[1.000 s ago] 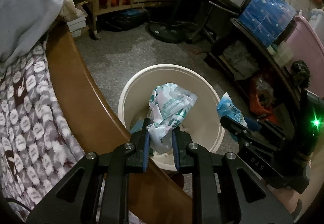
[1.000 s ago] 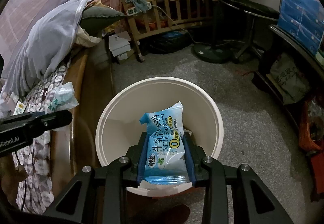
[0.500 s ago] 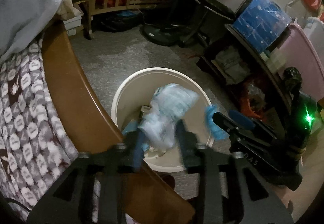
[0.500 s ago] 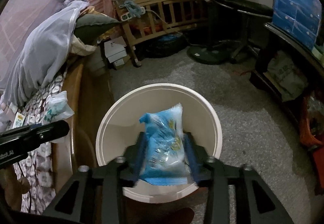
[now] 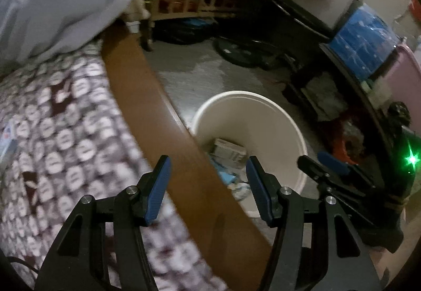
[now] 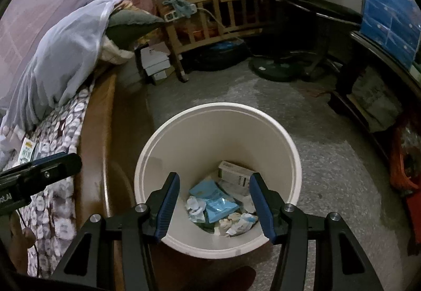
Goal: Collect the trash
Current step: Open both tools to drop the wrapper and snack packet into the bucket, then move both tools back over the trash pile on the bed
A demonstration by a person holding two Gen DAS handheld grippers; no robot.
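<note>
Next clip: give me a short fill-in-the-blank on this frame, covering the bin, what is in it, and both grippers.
1. The cream trash bin stands on the ____.
2. The blue wrapper lies ____ the bin.
3. Between the opening fingers of the right gripper there is ____ held.
4. The left gripper, also opening and empty, hangs over the wooden ____ edge.

Missing words: floor; inside; nothing; bed

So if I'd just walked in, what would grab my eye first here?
Probably the white bin on the grey floor beside the wooden bed edge, with blue wrappers and crumpled scraps at its bottom. Right above it hangs the right claw, its blue-padded jaws opening with nothing between them. The left claw is opening too, empty, over the bed edge.
</note>
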